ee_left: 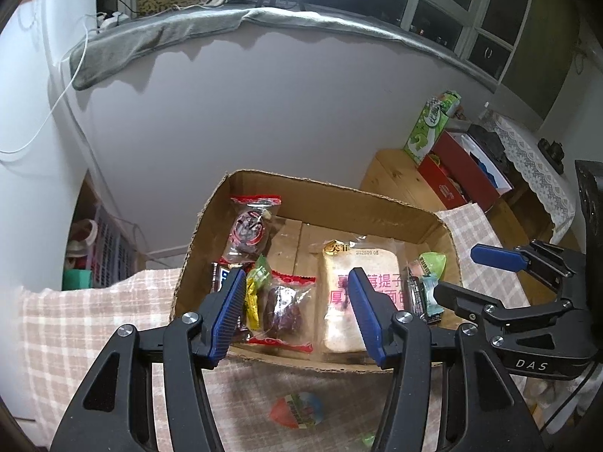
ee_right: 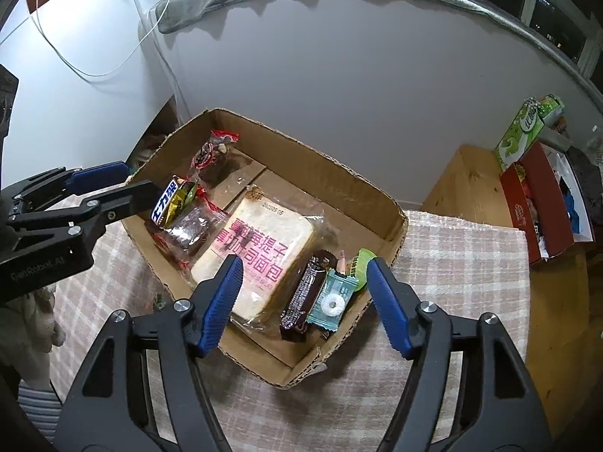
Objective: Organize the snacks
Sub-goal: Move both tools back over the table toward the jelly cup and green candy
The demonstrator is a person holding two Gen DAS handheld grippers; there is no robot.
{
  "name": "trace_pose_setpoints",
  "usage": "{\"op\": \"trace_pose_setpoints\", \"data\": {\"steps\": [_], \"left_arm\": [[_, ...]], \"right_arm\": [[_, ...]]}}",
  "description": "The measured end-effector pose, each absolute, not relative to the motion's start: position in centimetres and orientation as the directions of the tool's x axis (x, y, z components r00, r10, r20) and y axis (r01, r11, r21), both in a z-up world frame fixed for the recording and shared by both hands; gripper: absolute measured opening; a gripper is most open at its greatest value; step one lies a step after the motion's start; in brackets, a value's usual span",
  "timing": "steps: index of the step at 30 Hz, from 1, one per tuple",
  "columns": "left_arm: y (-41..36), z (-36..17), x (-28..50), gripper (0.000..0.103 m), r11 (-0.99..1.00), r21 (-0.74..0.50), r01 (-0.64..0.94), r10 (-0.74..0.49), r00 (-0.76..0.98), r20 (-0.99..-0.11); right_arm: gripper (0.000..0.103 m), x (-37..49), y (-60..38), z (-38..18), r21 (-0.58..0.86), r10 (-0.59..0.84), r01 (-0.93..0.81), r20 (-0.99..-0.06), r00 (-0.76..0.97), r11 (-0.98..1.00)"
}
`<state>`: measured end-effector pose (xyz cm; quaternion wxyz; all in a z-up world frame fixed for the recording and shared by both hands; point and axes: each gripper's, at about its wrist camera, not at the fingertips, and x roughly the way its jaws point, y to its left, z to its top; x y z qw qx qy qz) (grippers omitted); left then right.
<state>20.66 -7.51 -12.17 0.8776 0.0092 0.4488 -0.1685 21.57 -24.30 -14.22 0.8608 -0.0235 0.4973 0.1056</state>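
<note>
Right wrist: corrugated cardboard box [ee_right: 392, 222], crinkly wrapped bread [ee_right: 260, 248]

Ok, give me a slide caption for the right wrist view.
Open right tongs hover over a cardboard box holding sliced bread, a chocolate bar and a mint candy.

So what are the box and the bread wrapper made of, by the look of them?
The box looks like plain brown corrugated cardboard with a matte finish; its top edges are torn and ragged, and the fluting shows along them. The bread wrapper seems to be thin clear plastic film: it is glossy, it crinkles at the ends, and the slice shows through under the pink print.
</note>
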Motion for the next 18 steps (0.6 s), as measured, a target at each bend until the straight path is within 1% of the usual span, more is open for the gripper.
{"op": "trace_pose_setpoints", "data": {"steps": [11,18], "left_arm": [[-6.6,-11.6,19.8,0.056,0.942,-0.145,0.301,-0.296,0.550,-0.781],[-4.5,-11.4,18.9,0.056,0.952,-0.138,0.272,-0.274,0.564,-0.779]], "right_arm": [[0.071,20.2,-24.4,-13.4,0.070,0.163,-0.202,-0.853,0.495,0.977],[0.071,18.5,-24.4,-13.1,0.077,0.172,-0.203,-0.845,0.507,0.976]]}}
